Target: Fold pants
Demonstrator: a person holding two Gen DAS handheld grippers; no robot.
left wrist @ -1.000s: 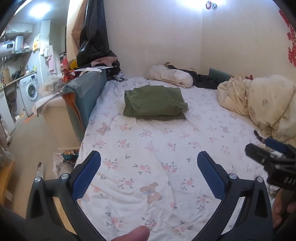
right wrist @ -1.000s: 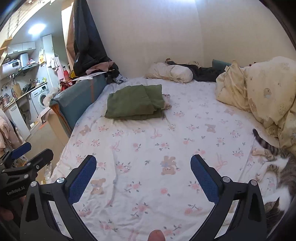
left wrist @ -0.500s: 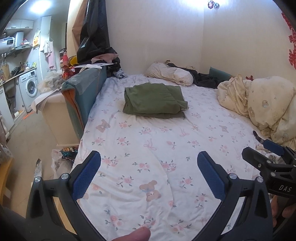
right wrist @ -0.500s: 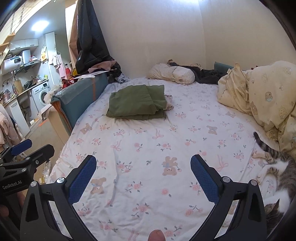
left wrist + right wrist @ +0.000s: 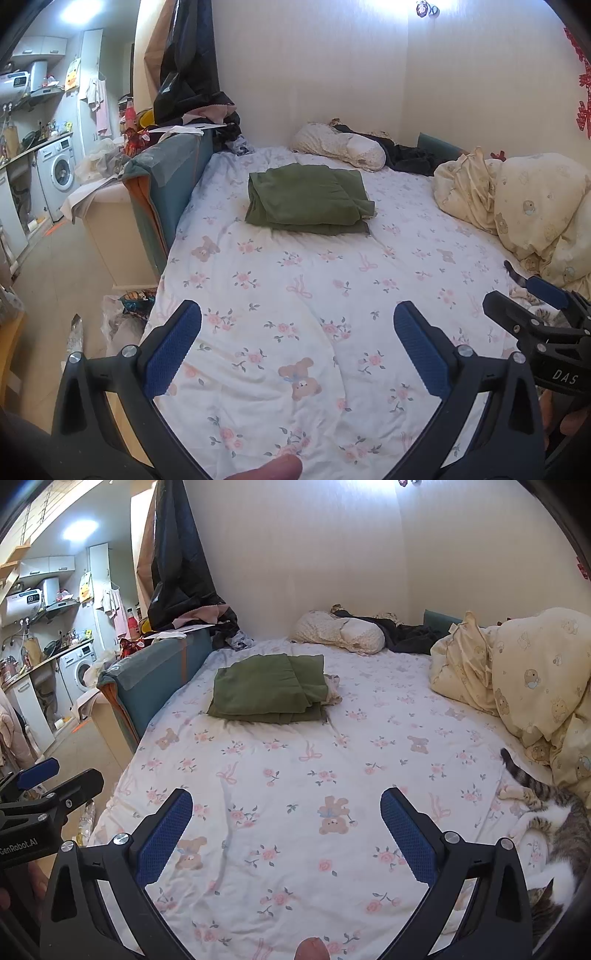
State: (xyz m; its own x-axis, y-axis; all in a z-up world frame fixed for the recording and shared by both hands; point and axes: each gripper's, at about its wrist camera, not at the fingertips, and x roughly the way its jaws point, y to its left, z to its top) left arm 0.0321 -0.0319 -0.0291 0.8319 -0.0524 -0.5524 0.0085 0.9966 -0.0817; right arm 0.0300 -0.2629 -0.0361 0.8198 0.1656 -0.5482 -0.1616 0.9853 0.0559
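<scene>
Bed sheet (image 5: 295, 295): being crossed, bare.
Green pants (image 5: 308, 199): lying folded, well ahead, long axis sideways.
Left gripper (image 5: 297, 350): being held agape, empty.
Right gripper (image 5: 286, 830): being held agape, empty, pants left of centre.

Floral-sheeted bed (image 5: 295, 295), pale walls (image 5: 314, 66)

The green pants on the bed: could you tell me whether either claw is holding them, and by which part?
Nothing is held. The left claw and right claw are both open over the sheet, apart from the folded pants.
</scene>
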